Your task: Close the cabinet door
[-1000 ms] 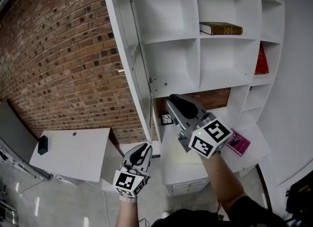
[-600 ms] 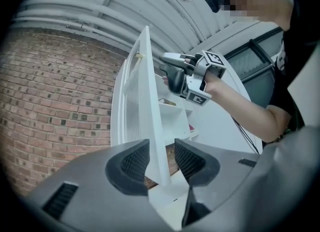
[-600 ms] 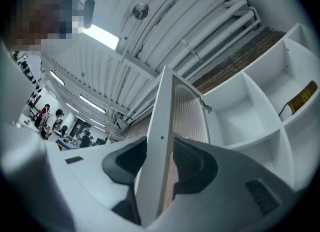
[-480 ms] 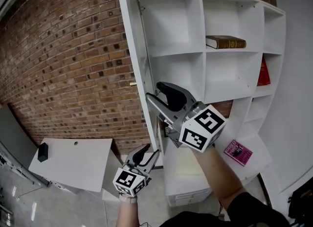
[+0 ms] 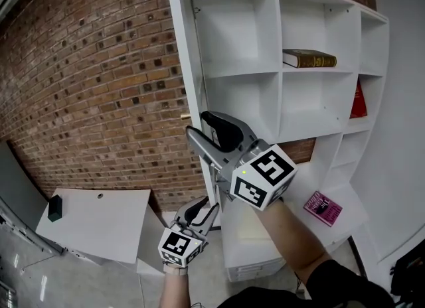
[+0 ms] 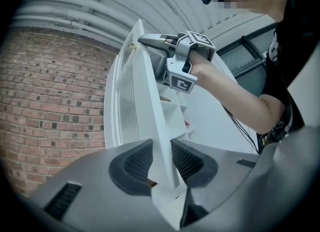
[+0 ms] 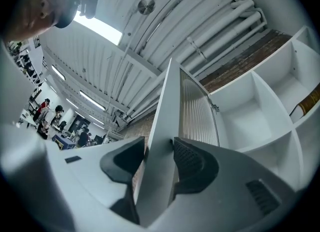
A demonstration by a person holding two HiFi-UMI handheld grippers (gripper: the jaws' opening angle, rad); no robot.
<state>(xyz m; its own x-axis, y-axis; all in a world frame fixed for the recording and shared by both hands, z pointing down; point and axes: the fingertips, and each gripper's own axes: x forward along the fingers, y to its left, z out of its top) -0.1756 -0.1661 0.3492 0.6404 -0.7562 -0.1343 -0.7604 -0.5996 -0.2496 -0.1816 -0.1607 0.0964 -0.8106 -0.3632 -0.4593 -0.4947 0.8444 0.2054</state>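
Lifted toward 11 o'clock since a second ago and brought onto the door's free edge: right gripper (image 5: 196, 124), then well short of it with jaws together, now astride it. Brought in as well, low at 6 o'clock: left gripper (image 5: 209, 204), now astride the same edge near its foot.

Filling the head view from 12 to 4 o'clock: white open-shelf cabinet (image 5: 277, 48). Standing out edge-on from its left side, from 12 o'clock down to centre: cabinet door (image 5: 187, 68), wide open, small brass knob (image 5: 185, 117) on the side facing the brick wall (image 5: 86, 87).

Right gripper: released, jaws just opened wide, door edge between the pads, a sliver of gap at one pad. Left gripper: jaws just opened, then drawn in again, pads apparently clenched on the door edge from both sides.

Judged barely begun: both tools placed, door not yet swung, whole closing arc left.

Room for the swing toward 3 o'clock apparently free: brown book (image 5: 309, 58) and red book (image 5: 358, 99) well inside their bays, magenta book (image 5: 323, 207) on the low ledge at 4 o'clock, seemingly below the door's foot. Worth watching: inner jaws, liable to be pinched between door and shelf fronts late in the arc.
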